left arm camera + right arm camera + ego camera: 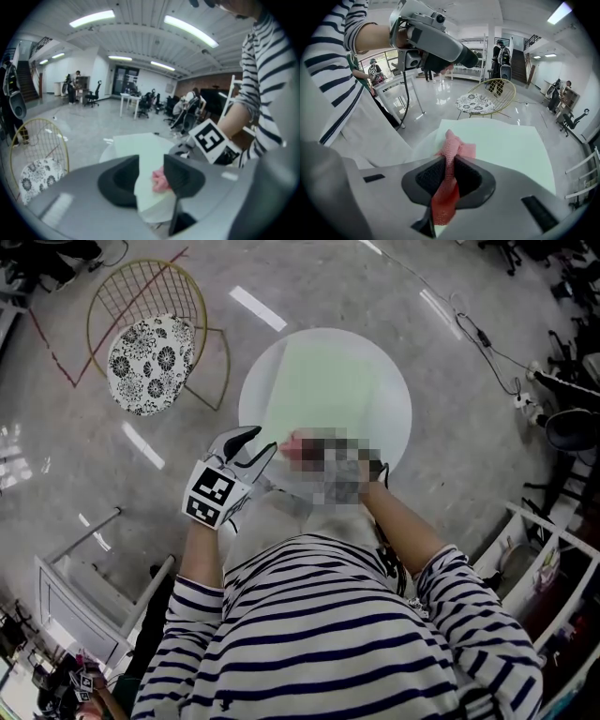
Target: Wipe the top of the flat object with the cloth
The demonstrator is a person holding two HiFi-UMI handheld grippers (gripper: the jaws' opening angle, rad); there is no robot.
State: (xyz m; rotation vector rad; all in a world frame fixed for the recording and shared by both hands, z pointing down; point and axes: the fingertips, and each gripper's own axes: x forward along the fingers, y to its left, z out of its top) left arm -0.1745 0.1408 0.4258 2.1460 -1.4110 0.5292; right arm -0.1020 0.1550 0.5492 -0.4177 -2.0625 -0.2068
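Nearest, the right gripper (450, 164) is seen with its fingers (426, 178) clenched on the pink cloth (453, 145). One part of the cloth is pinched between them and runs back toward the camera. The free end sticks out past the tips and appears to rest on the near corner of the pale green sheet (511, 145). So the cloth is taken up and brought to the sheet, and this step is judged as done.

Just to the left, the left gripper (151, 161) is held above the counter's (394, 418) near edge. Its fingers (117, 180) are released and stand apart, and nothing is grasped. Only the sheet's near edge and a bit of the cloth are seen through the gap, further off.

The wiping itself is judged to be at an early point or in the middle. The cloth lies only at the near edge, and nearly all of the top is spread beyond the fingers, toward the far side of the round counter. No marks, wet or dry, can be made out on the sheet, so it cannot be told which part was already wiped. Passes across the middle and the far half are judged to be left.

Further away, a wire chair (155, 352) with a patterned cushion is standing on the shiny floor (75, 465), well apart from the counter.
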